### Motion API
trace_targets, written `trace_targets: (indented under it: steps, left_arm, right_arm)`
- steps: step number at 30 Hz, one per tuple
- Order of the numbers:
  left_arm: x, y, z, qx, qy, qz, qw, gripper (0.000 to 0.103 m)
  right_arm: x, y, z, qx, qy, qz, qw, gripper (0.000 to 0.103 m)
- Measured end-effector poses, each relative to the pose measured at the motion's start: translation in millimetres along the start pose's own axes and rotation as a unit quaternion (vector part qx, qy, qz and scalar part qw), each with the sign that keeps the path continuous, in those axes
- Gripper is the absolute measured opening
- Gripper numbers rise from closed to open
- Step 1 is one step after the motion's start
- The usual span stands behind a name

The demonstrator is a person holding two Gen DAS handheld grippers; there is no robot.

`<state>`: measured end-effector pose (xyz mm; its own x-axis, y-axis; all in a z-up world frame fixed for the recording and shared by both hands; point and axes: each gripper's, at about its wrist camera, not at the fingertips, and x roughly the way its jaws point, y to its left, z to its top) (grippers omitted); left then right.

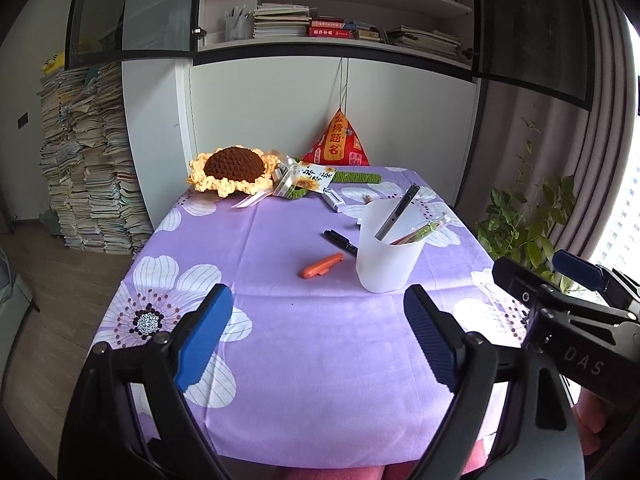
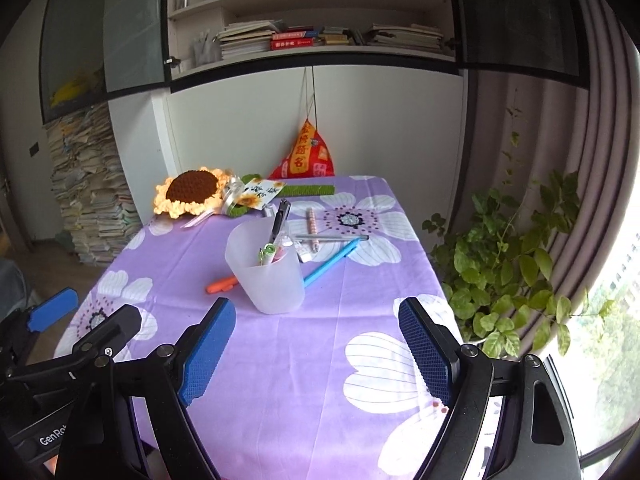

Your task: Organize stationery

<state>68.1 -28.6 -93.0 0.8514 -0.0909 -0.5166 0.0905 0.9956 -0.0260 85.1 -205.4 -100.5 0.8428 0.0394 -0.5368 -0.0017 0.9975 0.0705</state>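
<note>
Both wrist views face forward, sharing the cup.

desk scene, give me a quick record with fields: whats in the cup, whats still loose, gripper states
surface: table under a purple floral cloth
cup: translucent white cup, upright, holding several pens
loose left of cup: orange utility knife, black marker
loose right of cup: blue pen, silver pen, patterned pen
back edge: crochet sunflower, red pouch
left gripper: open, nothing between the jaws
right gripper: open, nothing between the jaws
</note>
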Motion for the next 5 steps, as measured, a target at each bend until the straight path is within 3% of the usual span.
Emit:
trace_targets:
  steps: [5]
  left_arm:
    - [-10,-6,0,0.008,-0.011,0.003,0.9999,0.087]
  right_arm:
    - [-14,-4,-1,0.006,-0.013,0.001,1.0,0.084]
